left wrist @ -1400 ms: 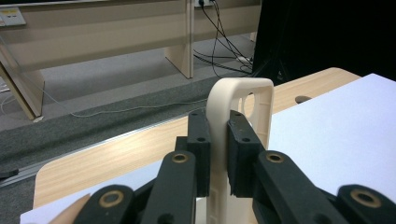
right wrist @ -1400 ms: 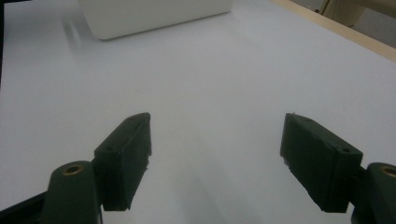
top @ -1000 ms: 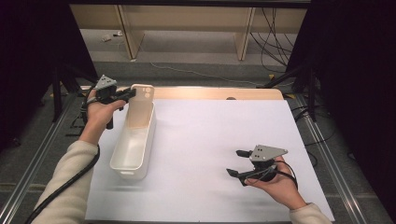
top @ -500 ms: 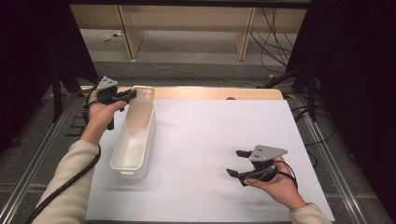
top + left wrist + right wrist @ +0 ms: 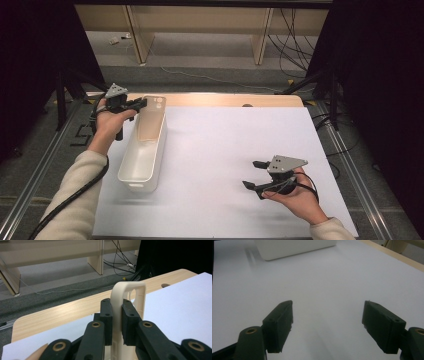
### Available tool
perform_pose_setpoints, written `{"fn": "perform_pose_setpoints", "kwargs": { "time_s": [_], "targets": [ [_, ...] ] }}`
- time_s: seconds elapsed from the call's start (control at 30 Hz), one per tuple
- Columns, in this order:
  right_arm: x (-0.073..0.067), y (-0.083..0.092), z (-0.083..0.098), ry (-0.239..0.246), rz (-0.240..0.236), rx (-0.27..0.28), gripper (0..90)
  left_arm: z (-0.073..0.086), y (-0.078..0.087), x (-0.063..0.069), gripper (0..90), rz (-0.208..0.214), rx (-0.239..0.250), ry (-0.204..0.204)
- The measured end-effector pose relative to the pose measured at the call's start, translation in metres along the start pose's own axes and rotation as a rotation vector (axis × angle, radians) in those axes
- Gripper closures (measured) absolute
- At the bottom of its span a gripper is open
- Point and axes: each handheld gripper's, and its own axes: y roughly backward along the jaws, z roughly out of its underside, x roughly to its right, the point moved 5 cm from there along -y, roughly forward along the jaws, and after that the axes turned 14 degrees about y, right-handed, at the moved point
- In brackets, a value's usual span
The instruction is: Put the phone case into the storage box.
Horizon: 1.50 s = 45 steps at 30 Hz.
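Long white bin (image 5: 145, 147) on the white sheet (image 5: 220, 150), near its left edge, far end raised toward the wooden table edge (image 5: 225, 100). Far rim pinched between the pads of the left gripper (image 5: 141, 104). Well right of the bin, right gripper (image 5: 253, 174) low over the sheet, jaws spread, nothing between.

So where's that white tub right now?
In the high view the tub lies on the left of the white sheet, its far end tipped up and pinched in the left gripper.
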Motion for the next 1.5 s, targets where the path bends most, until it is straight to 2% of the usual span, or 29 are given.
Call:
{"fn": "perform_pose_setpoints", "kwargs": {
  "time_s": [0.87, 1.23, 1.5],
  "targets": [
    [0.000, 0.000, 0.000, -0.002, -0.002, -0.003, 26.1, 0.005, -0.005, -0.005, 80.0, -0.013, -0.015, 0.012],
    [0.000, 0.000, 0.000, -0.002, -0.002, -0.002, 26.1, 0.005, -0.008, -0.006, 76.8, -0.032, -0.034, -0.006],
    [0.000, -0.001, 0.000, -0.003, -0.003, 0.000, 26.1, 0.007, -0.011, -0.004, 70.2, -0.047, -0.060, -0.026]
  ]
}}
